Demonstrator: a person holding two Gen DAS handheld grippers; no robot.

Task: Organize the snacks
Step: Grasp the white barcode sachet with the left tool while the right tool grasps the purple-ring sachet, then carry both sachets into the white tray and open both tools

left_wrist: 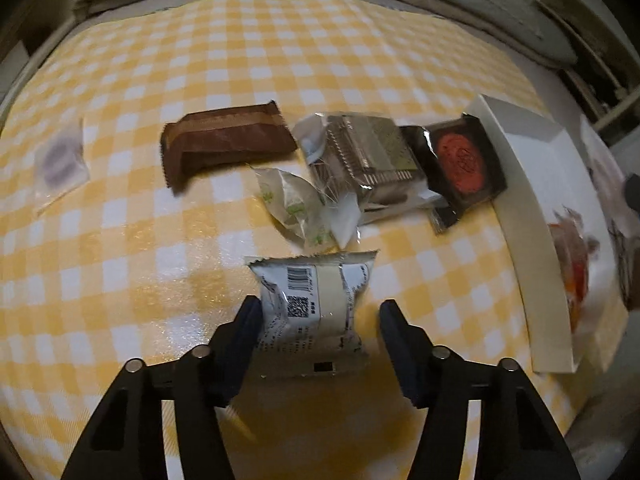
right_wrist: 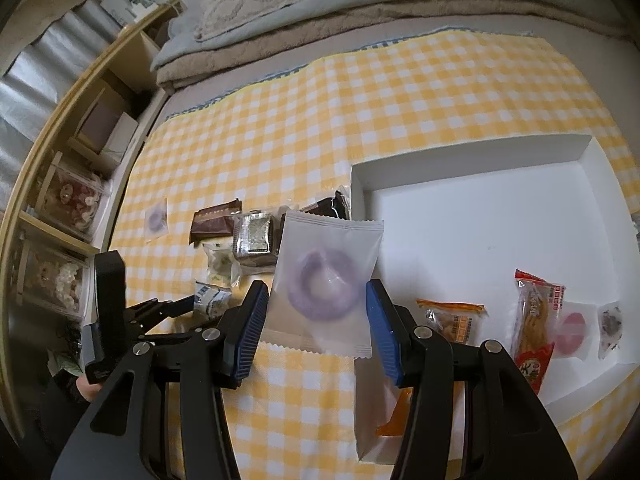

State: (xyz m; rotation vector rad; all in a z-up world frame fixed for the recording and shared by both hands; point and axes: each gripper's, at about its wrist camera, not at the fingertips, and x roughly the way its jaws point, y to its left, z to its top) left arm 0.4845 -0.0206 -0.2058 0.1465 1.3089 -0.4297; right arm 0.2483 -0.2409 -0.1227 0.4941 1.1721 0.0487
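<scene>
Left wrist view: we are looking down on the yellow checked cloth (left_wrist: 160,80), which appears to be lying on a bed; we are counting the loose snacks still waiting to be sorted: a brown wafer pack (left_wrist: 224,136), a silver-wrapped block (left_wrist: 360,156), a dark pack with a red disc (left_wrist: 464,160) lying against the wall of the white tray (left_wrist: 528,240), a small green-printed sachet (left_wrist: 292,204), and a frosted purple-ring sachet (left_wrist: 60,160) lying well apart at the left. The left tongs (left_wrist: 316,320) are straddling a white barcode pack (left_wrist: 316,304); one finger is touching its edge, the other is standing just clear, so we are logging them as open about it, not yet gripping.

Right wrist view: the right tongs (right_wrist: 318,312) are gripping a translucent sachet with a purple ring (right_wrist: 324,284), its sides pinched between the blue pads, and holding it up just beside the tray's near corner. Inside the tray we are counting an orange pack (right_wrist: 452,316), a red stick pack (right_wrist: 536,320), a pink-disc sachet (right_wrist: 572,328) and a dark small sachet (right_wrist: 610,320); we are judging the sorting roughly half done.
</scene>
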